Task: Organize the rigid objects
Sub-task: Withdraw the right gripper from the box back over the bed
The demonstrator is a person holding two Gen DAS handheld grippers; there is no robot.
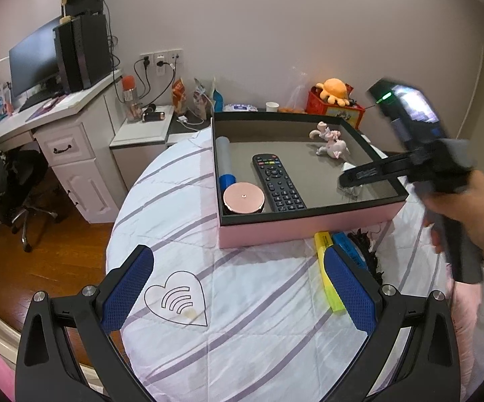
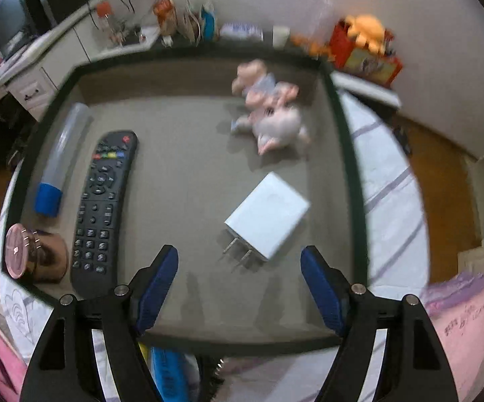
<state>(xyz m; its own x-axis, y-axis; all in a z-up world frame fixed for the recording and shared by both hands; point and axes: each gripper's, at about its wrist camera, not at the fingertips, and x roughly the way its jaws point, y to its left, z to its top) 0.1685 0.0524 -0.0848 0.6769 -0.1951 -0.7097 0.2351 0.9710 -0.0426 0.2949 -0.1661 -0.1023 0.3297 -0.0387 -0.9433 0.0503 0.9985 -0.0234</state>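
A pink box (image 1: pixel 308 226) with a grey floor (image 2: pixel 188 154) sits on the bed. In it lie a black remote (image 2: pixel 102 207), a clear tube with a blue cap (image 2: pixel 57 164), a round pink tin (image 2: pixel 19 251), a pink figurine (image 2: pixel 272 117) and a white charger plug (image 2: pixel 268 216). My right gripper (image 2: pixel 239 254) hangs open over the box's near side, and the plug lies just ahead of its fingertips, untouched. My left gripper (image 1: pixel 238 258) is open above the striped sheet with nothing in it. A yellow highlighter (image 1: pixel 329 278) and a blue one (image 1: pixel 350 249) lie before the box.
A black spiky item (image 1: pixel 370 251) lies beside the highlighters. Behind the box are a nightstand (image 1: pixel 141 134) with a bottle, snack bags, a cup (image 1: pixel 271 106) and a red box with an orange plush (image 1: pixel 334 90). A desk with a monitor stands at the left. Wooden floor surrounds the bed.
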